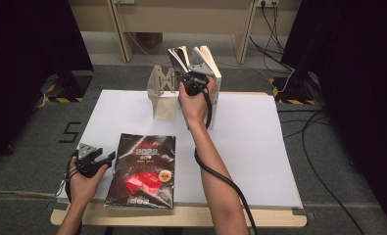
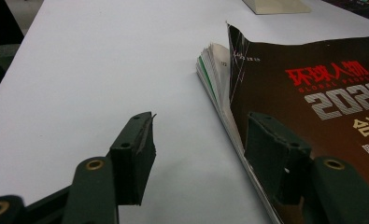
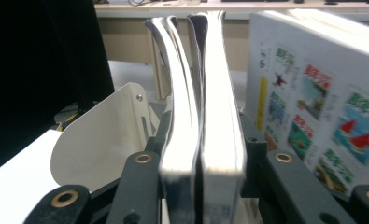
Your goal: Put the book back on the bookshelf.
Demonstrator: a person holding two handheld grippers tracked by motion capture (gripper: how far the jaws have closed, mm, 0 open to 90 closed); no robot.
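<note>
Two thin upright books stand side by side at the back of the white table, next to a beige bookend. My right gripper reaches in from the front, one jaw on each outer face of the pair, shut on them. A thicker white book with colourful pictures stands just to their right. A dark magazine lies flat at the front left. My left gripper is open at its left edge, one jaw over the cover, the other over bare table.
The table's front edge runs just below the magazine. Black curtains hang on both sides, and cables lie on the floor to the right. A wooden bench frame stands behind the table. The right gripper's cable trails along the forearm.
</note>
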